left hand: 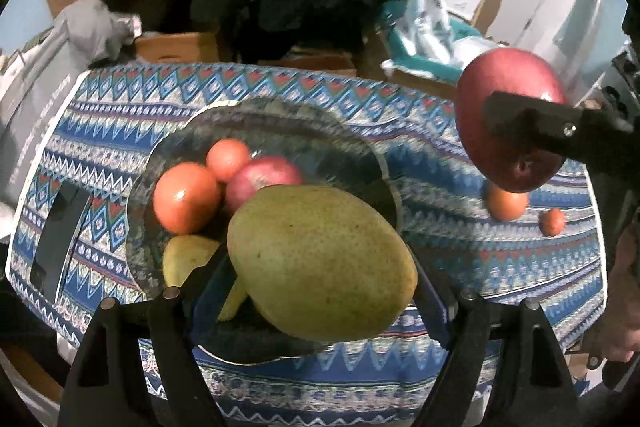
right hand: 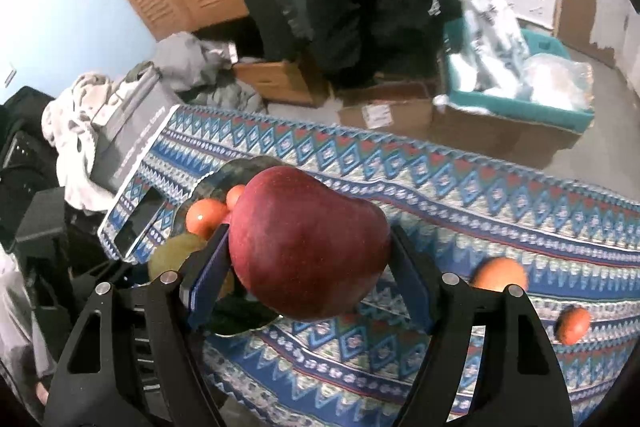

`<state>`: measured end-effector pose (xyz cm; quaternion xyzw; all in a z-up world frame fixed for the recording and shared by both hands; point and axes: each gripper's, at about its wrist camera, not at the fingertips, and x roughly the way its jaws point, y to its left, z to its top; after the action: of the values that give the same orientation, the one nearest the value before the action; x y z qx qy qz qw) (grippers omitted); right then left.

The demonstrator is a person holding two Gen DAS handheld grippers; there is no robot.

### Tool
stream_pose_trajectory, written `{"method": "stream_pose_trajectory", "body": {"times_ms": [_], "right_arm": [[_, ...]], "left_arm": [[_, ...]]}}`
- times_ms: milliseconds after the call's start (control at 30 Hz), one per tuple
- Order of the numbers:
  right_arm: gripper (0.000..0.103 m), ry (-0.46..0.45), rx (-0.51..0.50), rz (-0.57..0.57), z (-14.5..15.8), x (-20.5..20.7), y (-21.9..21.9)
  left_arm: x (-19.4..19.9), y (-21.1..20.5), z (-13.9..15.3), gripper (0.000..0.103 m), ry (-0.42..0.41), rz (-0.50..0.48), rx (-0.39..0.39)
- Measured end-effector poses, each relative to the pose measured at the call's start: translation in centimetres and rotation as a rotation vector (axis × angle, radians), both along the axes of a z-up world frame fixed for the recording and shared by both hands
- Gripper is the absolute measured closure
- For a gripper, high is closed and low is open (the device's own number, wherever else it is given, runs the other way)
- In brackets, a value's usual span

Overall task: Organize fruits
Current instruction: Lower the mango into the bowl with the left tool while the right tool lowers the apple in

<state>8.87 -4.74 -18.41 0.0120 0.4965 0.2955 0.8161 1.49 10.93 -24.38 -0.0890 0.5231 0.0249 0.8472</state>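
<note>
Large green-yellow mango (left hand: 322, 263) clamped in left tongs (left hand: 320, 291) above dark glass bowl (left hand: 280, 119); right tongs (right hand: 308, 259) grip dark red apple (right hand: 308, 247) over patterned tabletop (right hand: 480, 195).
Advise lowering mango into the bowl's near gap, clear of seated oranges (left hand: 186, 197), before releasing.

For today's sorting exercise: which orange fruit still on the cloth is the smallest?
The small orange fruit, lying right of the larger orange fruit on the cloth; the others sit in the bowl.
</note>
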Motion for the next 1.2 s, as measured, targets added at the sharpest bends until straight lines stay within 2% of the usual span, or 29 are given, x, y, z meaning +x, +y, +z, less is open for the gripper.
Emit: {"method": "stream_pose_trajectory", "body": {"times_ms": [467,700,933,1033,1200], "right_arm": [[0.027,0.155,-0.044,0.065,-6.1,0.8,4.6],[0.027,0.199,-0.075,0.085,-7.9,0.8,5.9],[0.025,0.226,-0.071,0.072,-8.6,1.0,6.4],[0.024,0.253,0.017,0.048,-8.2,1.6,5.7],[0.024,0.230,0.035,0.011,-7.1,2.0,4.8]], "left_arm": [[0.3,2.5,-3.7,0.020,0.087,0.070,-0.059],[0.3,2.4,-3.7,0.020,0.078,0.057,-0.043],[0.2,2.4,-3.7,0.020,0.077,0.043,-0.053],[0.0,2.3,-3.7,0.019,0.079,0.039,-0.065],[-0.2,2.7,-3.0,0.019,0.051,0.062,-0.067]]}}
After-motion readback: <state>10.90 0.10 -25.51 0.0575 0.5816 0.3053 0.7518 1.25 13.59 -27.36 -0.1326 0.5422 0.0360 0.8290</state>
